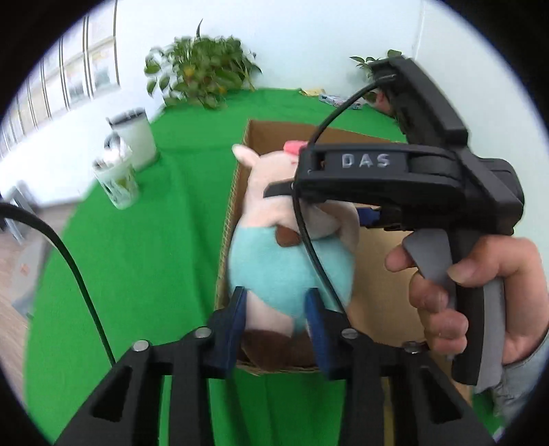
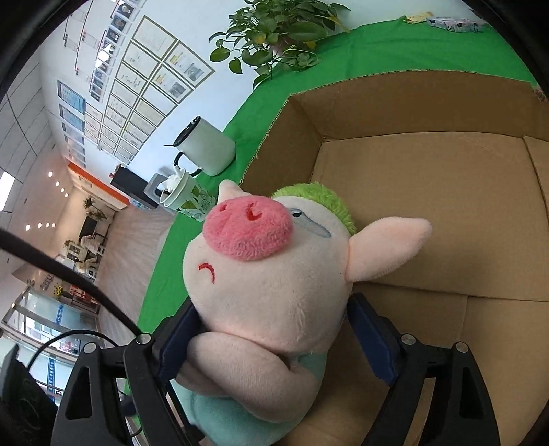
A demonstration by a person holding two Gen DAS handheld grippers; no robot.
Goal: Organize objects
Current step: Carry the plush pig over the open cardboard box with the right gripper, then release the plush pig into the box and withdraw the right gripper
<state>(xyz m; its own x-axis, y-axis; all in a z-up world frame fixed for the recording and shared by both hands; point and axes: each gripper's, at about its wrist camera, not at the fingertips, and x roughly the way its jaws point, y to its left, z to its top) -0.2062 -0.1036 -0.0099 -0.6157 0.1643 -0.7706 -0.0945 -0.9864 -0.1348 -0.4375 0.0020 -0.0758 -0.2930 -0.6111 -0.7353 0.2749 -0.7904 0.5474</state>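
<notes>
A plush pig (image 1: pixel 288 267) with a pink snout, green hair and a light blue body hangs over the open cardboard box (image 1: pixel 274 133), at its left wall. My left gripper (image 1: pixel 278 302) is shut on the pig's lower body, with a blue pad pressed in on each side. In the right wrist view the pig's head (image 2: pixel 267 274) fills the space between the blue pads of my right gripper (image 2: pixel 271 326). Those jaws stand wide and do not squeeze the plush. The box floor (image 2: pixel 429 206) below is bare. A hand (image 1: pixel 480 291) grips the right gripper's handle.
The box sits on a table covered with green cloth (image 1: pixel 137 257). Left of the box stand a white kettle (image 1: pixel 135 137) and a patterned cup (image 1: pixel 118 182) stuffed with white paper. A leafy pot plant (image 1: pixel 202 72) and small packets (image 2: pixel 453 24) lie at the far edge.
</notes>
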